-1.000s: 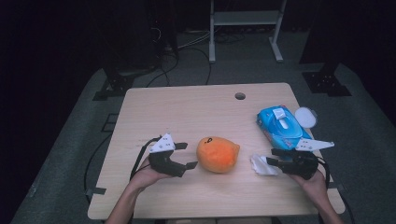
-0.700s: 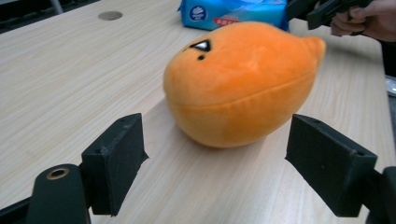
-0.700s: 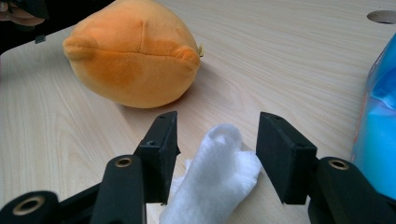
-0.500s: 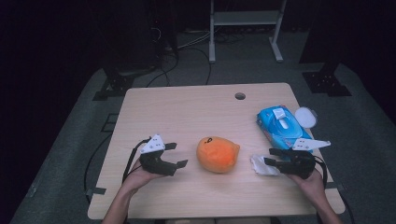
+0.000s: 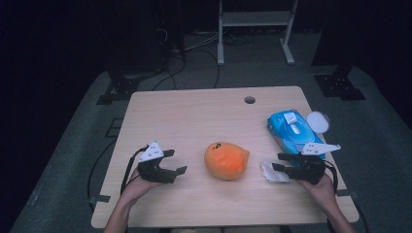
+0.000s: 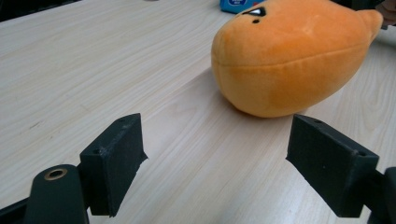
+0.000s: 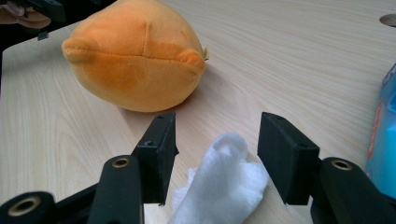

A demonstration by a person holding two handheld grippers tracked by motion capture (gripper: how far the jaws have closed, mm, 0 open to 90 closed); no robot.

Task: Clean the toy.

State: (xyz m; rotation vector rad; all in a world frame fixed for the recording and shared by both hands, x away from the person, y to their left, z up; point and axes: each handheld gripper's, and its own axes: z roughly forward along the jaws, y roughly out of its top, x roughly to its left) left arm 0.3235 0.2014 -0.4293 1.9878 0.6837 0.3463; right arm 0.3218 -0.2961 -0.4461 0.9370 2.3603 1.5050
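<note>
Our right gripper (image 7: 215,156) straddles the crumpled white wipe (image 7: 219,184), fingers apart and not pressing it; our left gripper (image 6: 215,163) stands open, empty, beside the orange plush (image 5: 226,160). Closing high could pinch only a fold and drop the wipe. The blue wipe pack (image 5: 294,131) crowds the right; the tabletop (image 5: 194,116) behind lies open.

No text, brand, number or sign can be read. The blue wipes pack (image 5: 293,130), at about three o'clock on the worktop (image 5: 194,116), carries a white label on top that may bear print, but it is too small and blurred to make out. The orange plush toy (image 5: 226,160) has only a stitched dark mark, no lettering.
</note>
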